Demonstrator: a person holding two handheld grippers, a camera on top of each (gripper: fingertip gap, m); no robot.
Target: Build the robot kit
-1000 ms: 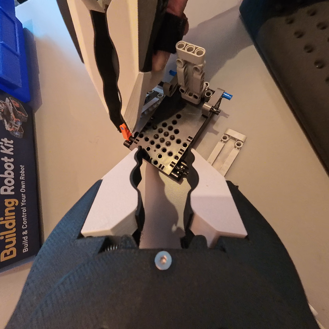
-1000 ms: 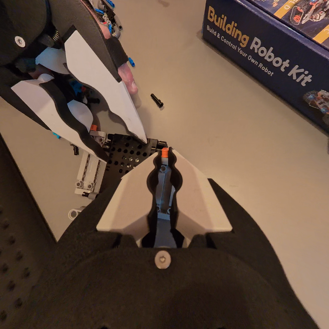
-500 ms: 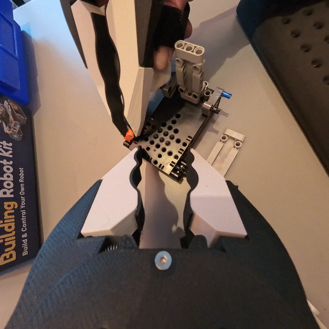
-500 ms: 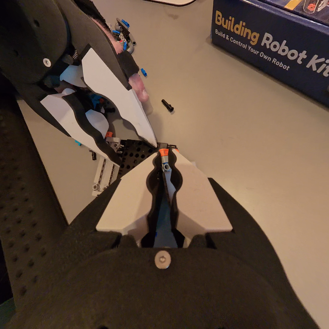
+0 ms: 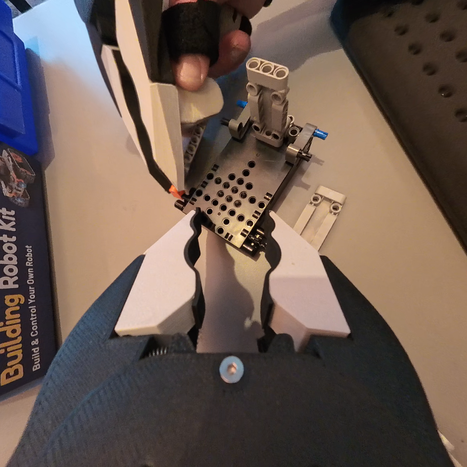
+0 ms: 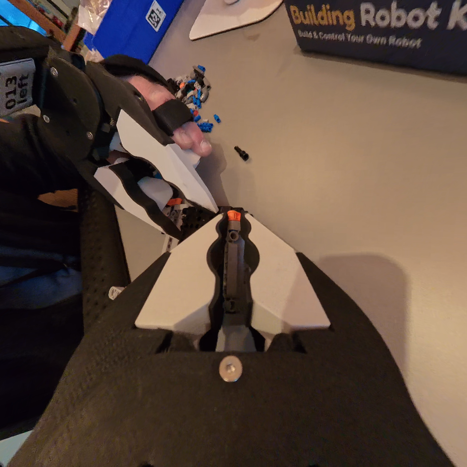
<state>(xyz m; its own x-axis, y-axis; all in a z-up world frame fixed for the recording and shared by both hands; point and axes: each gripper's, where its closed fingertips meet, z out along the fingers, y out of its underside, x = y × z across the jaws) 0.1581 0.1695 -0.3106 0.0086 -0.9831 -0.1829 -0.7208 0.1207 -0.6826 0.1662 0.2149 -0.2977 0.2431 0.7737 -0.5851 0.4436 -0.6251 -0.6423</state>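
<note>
A black perforated plate (image 5: 235, 192) lies on the table with a grey upright assembly (image 5: 266, 106) at its far end. My left gripper (image 5: 232, 214) grips the plate's near end, one finger on each side edge. My right gripper (image 6: 233, 214) is shut on a grey beam (image 6: 233, 262) with an orange pin (image 6: 233, 216) at its tip. It shows in the left wrist view (image 5: 174, 182) coming down from the upper left. The orange pin (image 5: 175, 194) touches the plate's near left corner. The plate (image 6: 199, 214) is mostly hidden behind the left gripper (image 6: 197, 223) in the right wrist view.
A white panel piece (image 5: 319, 217) lies right of the plate. A dark blue kit box (image 5: 17, 278) sits left, a blue bin (image 5: 12, 75) behind it. A dark perforated surface (image 5: 417, 88) borders the right. A loose black pin (image 6: 241, 153) and a pile of small parts (image 6: 194, 88) lie farther off.
My right gripper has tilted steeper over the plate and come nearer the left camera, and the orange pin has stayed at the plate's corner. My left gripper has not moved.
</note>
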